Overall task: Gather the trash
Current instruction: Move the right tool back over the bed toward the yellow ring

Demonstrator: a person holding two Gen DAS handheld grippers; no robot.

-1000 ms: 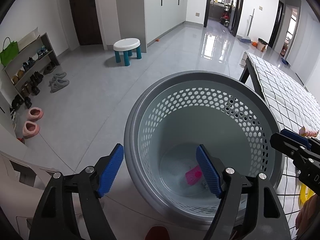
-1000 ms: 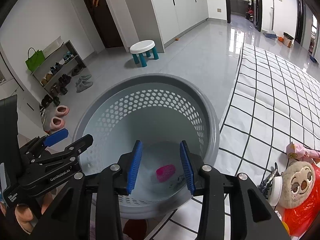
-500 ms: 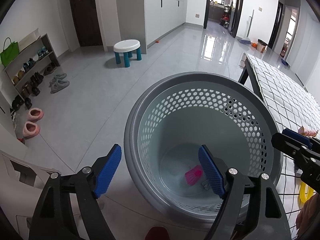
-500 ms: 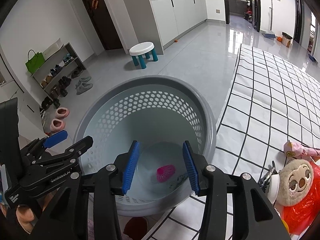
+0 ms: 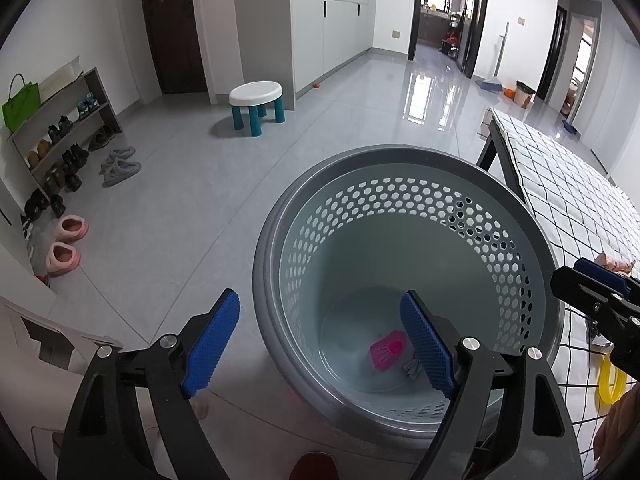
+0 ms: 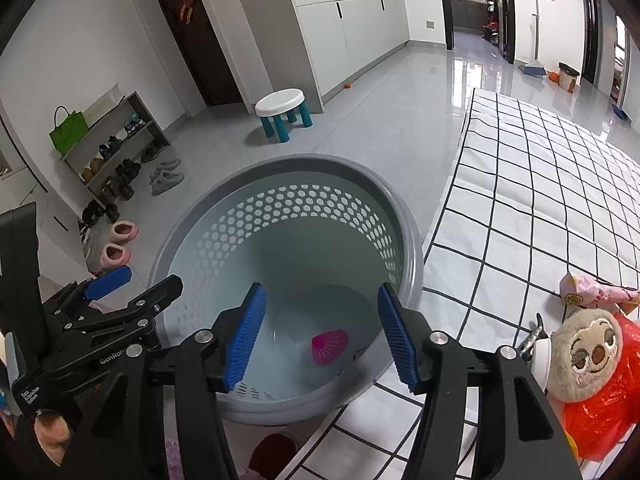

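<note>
1. The round grey plastic basket with a honeycomb-perforated wall (image 5: 404, 216) stands on the floor, hard against the edge of the table under a white cloth with a black grid (image 6: 540, 200). It is the landmark for everything below.
2. On the basket's floor lie a pink mesh piece of trash (image 5: 386, 354) and a small grey scrap (image 5: 412, 369) just beside it — both already collected.
3. The right gripper (image 6: 322, 334) hangs over the basket's near rim, angled down into it. Its blue ribbed jaws have just been opening; they stand about half apart, with nothing between them.
4. The left gripper (image 5: 320, 340) is also tilted down, straddling the basket's near-left rim: one pad over the floor outside, the other over the interior. Its jaws have also just been opening, now stand wide, and hold nothing.
5. What remains to collect lies on the table, to the right of the basket: a pink snack wrapper (image 6: 596, 290), and nearer the camera a crinkled red plastic bag (image 6: 600, 400) under a plush sloth toy (image 6: 584, 354).
6. The right hand is plainly the nearer one, so I would expect it to make the next pick. The wrapper's long axis runs roughly left to right in the right wrist view — a grip across its narrow width looks easiest.
</note>
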